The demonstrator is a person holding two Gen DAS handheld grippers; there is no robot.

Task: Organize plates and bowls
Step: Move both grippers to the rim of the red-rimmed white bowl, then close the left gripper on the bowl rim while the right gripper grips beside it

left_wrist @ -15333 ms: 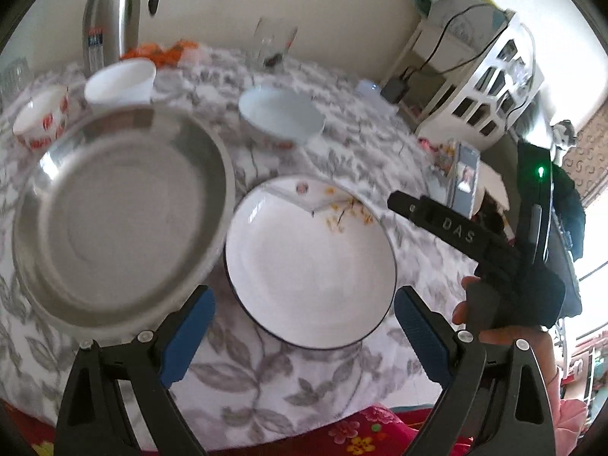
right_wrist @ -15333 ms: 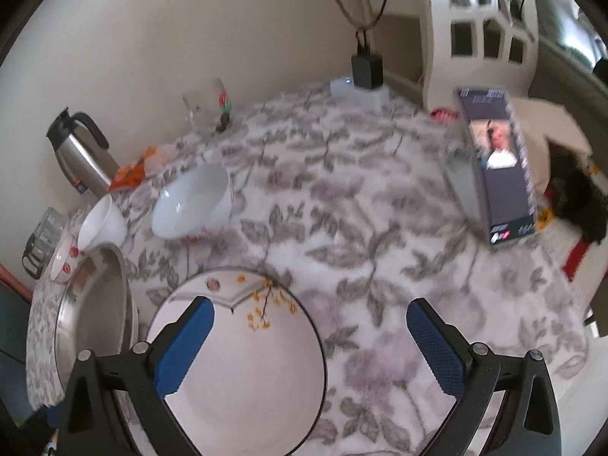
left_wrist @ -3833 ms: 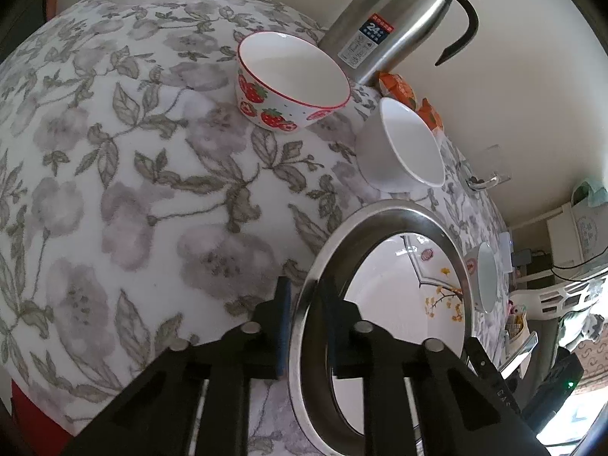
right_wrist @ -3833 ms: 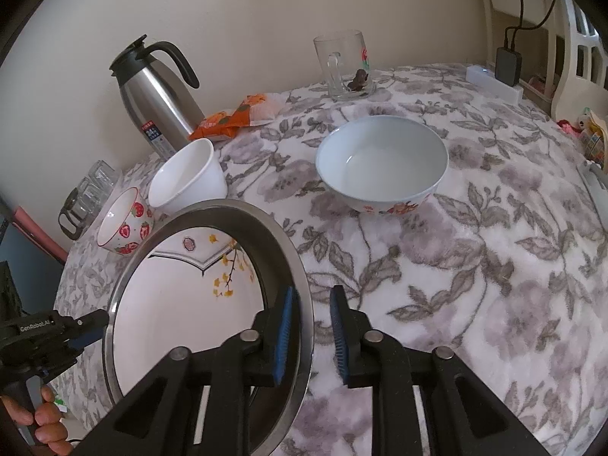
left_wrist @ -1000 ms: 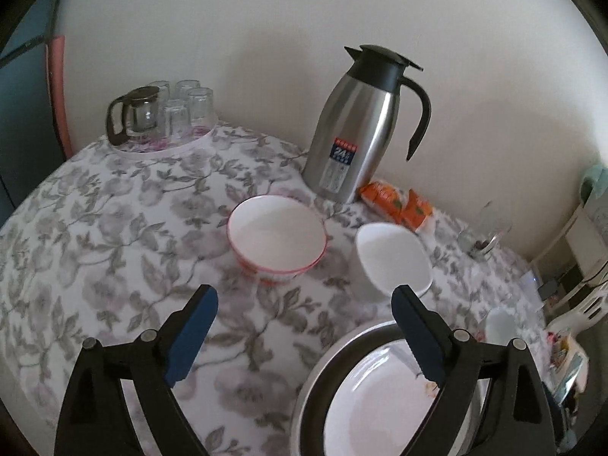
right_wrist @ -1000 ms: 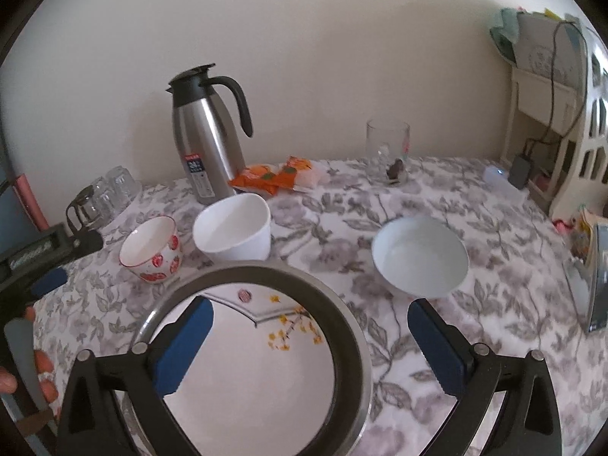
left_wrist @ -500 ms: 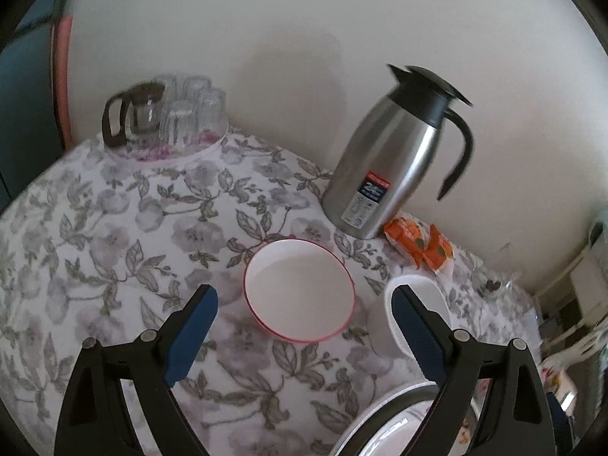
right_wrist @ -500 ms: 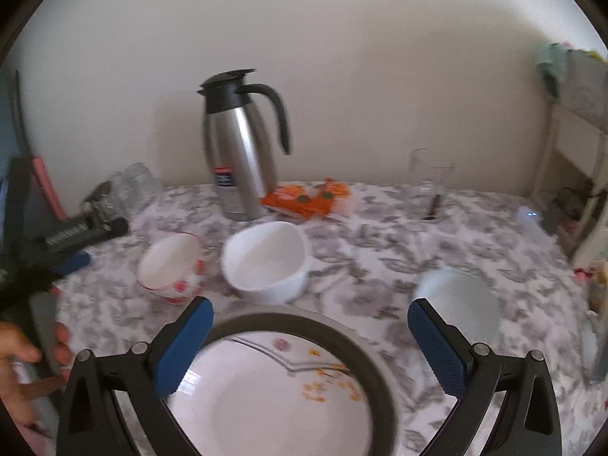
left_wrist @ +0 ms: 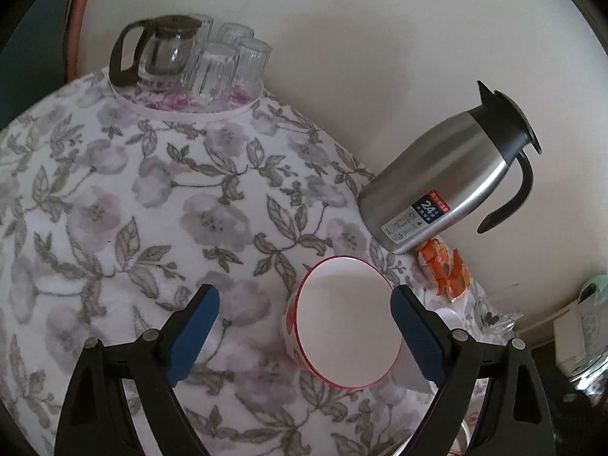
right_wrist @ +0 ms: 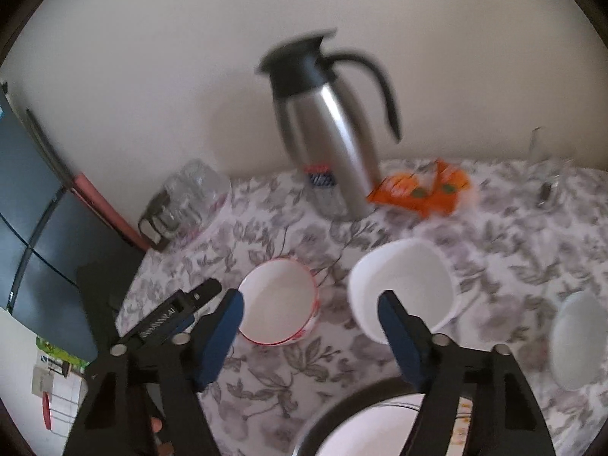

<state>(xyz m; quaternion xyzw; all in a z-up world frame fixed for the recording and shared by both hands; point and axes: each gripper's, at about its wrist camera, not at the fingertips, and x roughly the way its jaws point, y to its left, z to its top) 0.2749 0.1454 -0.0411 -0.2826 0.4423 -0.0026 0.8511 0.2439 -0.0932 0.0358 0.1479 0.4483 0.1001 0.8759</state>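
A red-rimmed strawberry bowl [left_wrist: 347,321] sits on the floral tablecloth, just ahead of my open, empty left gripper [left_wrist: 304,336] and toward its right finger. It also shows in the right wrist view [right_wrist: 279,302], with a plain white bowl [right_wrist: 402,285] to its right. My right gripper [right_wrist: 309,336] is open and empty, hovering near both bowls. Below it lies the steel plate [right_wrist: 342,402] with the white flowered plate [right_wrist: 380,433] inside. A pale blue bowl [right_wrist: 577,338] sits at the right. The left gripper's body [right_wrist: 171,313] shows at the left.
A steel thermos jug [left_wrist: 448,186] stands by the wall behind the bowls, with orange snack packets [left_wrist: 442,266] beside it. A tray with a glass teapot [left_wrist: 159,51] and several tumblers sits at the far left. A glass mug [right_wrist: 547,182] stands at the far right.
My left gripper has moved in close to the strawberry bowl and tilted. My right gripper has swung left and lower toward the two bowls; the steel plate slid down its view.
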